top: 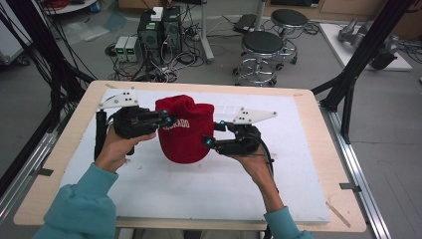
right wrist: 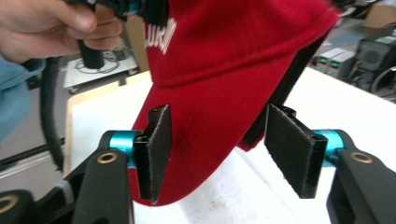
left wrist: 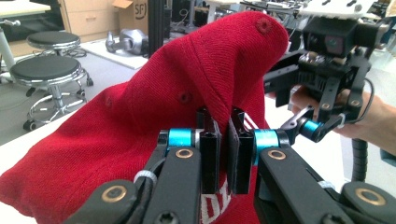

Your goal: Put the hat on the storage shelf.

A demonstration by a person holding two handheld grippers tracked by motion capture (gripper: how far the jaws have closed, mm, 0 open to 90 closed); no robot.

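Note:
A red cap (top: 185, 130) with white lettering is held up over the white board (top: 149, 184). My left gripper (top: 166, 121) is shut on a fold of the cap's crown (left wrist: 196, 70) beside the lettering. In the left gripper view its two pads (left wrist: 210, 149) press together on the red fabric. My right gripper (top: 208, 142) stands open at the cap's right side. In the right gripper view the red brim (right wrist: 210, 126) hangs between the spread pads (right wrist: 156, 144), and the gap beside the right-hand pad is wide.
The white board lies on a wooden table (top: 318, 164). Beyond its far edge are two black stools (top: 261, 47), computer towers (top: 159, 30) and cables on the floor. Black frame posts (top: 358, 59) rise at the right.

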